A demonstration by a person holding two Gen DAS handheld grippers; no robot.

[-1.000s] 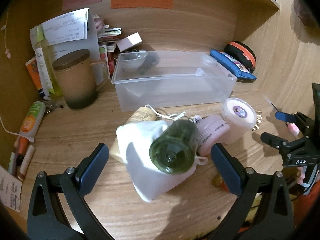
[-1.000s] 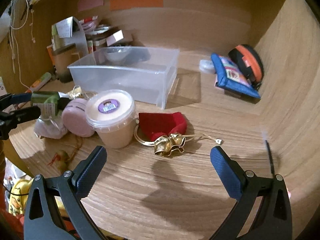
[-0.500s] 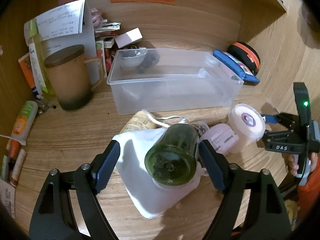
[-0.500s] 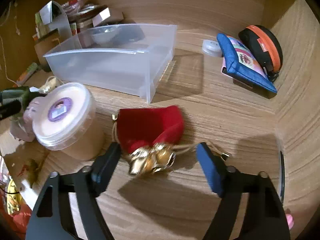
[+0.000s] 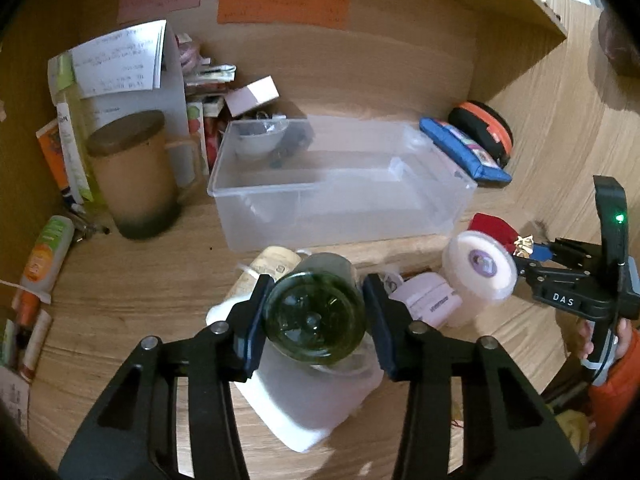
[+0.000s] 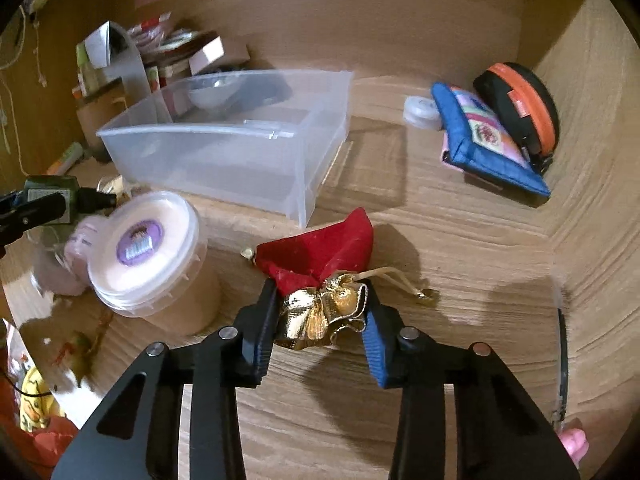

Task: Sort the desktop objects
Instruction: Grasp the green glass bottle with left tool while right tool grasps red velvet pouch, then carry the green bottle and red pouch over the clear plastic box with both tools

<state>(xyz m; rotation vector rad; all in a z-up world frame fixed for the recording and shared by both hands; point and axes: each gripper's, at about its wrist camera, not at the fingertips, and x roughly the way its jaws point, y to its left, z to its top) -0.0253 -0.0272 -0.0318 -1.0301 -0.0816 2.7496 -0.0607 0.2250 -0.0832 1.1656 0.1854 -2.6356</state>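
My left gripper (image 5: pixel 316 316) is shut on a dark green glass bottle (image 5: pixel 314 314) that lies over a white cloth bag (image 5: pixel 304 404). My right gripper (image 6: pixel 322 320) is shut on the gold ruffled neck of a red drawstring pouch (image 6: pixel 320 252) on the desk; it also shows in the left wrist view (image 5: pixel 532 254). A clear plastic bin (image 5: pixel 340 184) stands behind, holding a small white bowl (image 5: pixel 260 142). A round pink tub with a clear lid (image 6: pixel 148 252) and a pink jar (image 5: pixel 430 306) sit between the two grippers.
A brown lidded mug (image 5: pixel 132 176), papers and boxes crowd the back left. A blue pouch (image 6: pixel 484 140), a black and orange case (image 6: pixel 524 108) and a small white cap (image 6: pixel 420 112) lie at the back right. Tubes (image 5: pixel 44 256) lie at the left edge.
Both grippers moved forward and closed: the left onto the green bottle, the right onto the gold neck of the red pouch.
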